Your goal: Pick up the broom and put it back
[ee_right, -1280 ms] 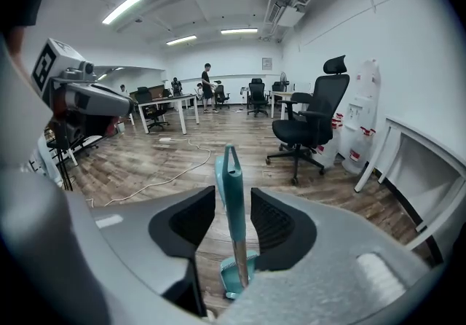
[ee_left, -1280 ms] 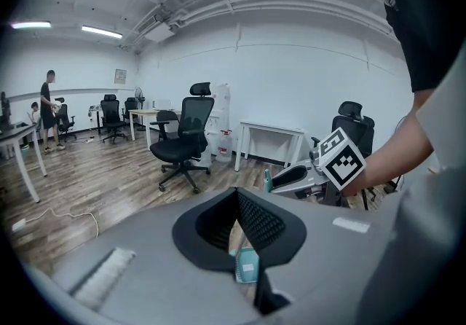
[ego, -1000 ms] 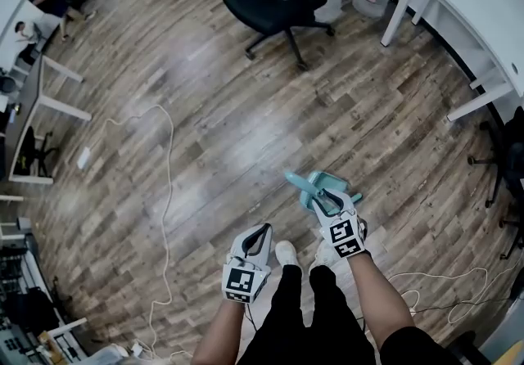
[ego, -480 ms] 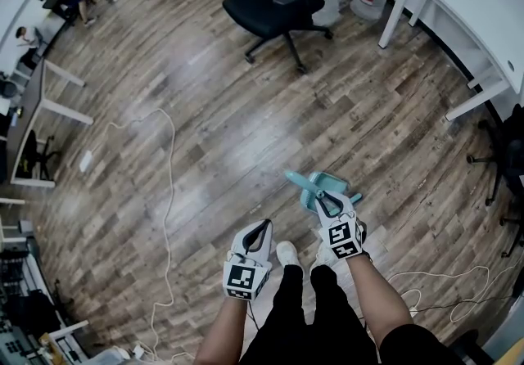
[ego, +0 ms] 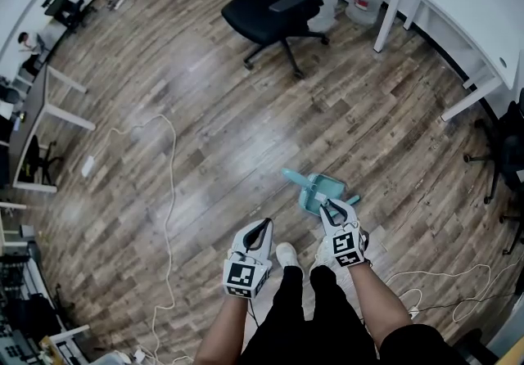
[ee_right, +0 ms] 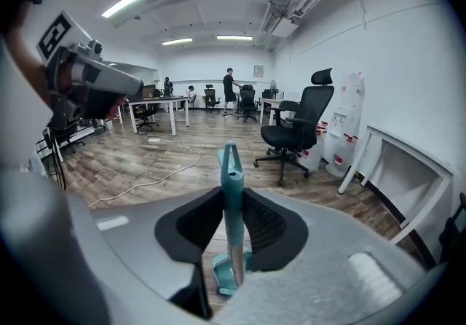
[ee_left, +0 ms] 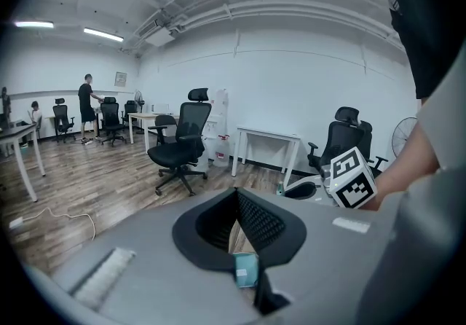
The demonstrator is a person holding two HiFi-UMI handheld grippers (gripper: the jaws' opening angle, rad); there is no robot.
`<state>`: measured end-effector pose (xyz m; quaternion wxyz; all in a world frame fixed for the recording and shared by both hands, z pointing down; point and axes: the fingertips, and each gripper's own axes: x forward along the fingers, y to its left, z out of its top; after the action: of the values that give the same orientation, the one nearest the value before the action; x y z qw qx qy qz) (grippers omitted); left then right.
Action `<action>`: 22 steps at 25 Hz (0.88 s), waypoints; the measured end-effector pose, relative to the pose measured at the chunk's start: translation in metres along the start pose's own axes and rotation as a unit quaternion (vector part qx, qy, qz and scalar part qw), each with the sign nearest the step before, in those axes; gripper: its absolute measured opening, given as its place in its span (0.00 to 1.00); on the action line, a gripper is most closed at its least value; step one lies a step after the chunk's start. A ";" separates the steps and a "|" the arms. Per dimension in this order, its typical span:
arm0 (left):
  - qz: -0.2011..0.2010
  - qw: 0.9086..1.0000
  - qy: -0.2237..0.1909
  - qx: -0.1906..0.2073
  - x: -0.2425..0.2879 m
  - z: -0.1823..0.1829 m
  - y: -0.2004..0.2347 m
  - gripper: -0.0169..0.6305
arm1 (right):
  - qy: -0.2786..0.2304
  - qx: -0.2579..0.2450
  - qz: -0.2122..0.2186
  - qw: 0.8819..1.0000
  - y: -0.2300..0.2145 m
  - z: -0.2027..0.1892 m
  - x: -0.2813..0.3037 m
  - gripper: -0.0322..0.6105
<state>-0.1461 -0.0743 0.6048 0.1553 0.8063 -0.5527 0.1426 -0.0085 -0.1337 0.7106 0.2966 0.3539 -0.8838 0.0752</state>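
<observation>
Right tongs (ee_right: 232,196), just closing, on upright broom (ee_right: 231,163), brush in teal dustpan (ego: 315,189)

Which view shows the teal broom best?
Right gripper view: the broom stands centre frame, close, from handle tip down to its head. Head view shows it small, from above. Left gripper view shows only a tiny teal patch, not identifiable.
</observation>
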 end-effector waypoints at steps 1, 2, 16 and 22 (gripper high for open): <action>-0.001 1.000 -0.002 0.001 0.000 0.002 -0.001 0.06 | -0.003 0.001 -0.004 1.000 0.000 -0.003 -0.005 0.19; -0.002 1.000 -0.004 0.001 0.000 0.005 -0.004 0.05 | -0.004 0.002 -0.007 1.000 0.001 -0.006 -0.011 0.19; -0.022 1.000 -0.011 0.017 0.006 0.039 -0.023 0.06 | -0.015 0.022 -0.036 0.999 -0.016 -0.016 -0.063 0.19; -0.039 0.998 -0.023 0.034 0.008 0.055 -0.031 0.05 | -0.035 0.033 -0.053 0.997 -0.031 0.010 -0.092 0.19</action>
<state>-0.1114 -0.0932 0.5551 0.1209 0.8351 -0.5190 0.1364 0.0604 -0.1065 0.6468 0.2572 0.4122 -0.8707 0.0766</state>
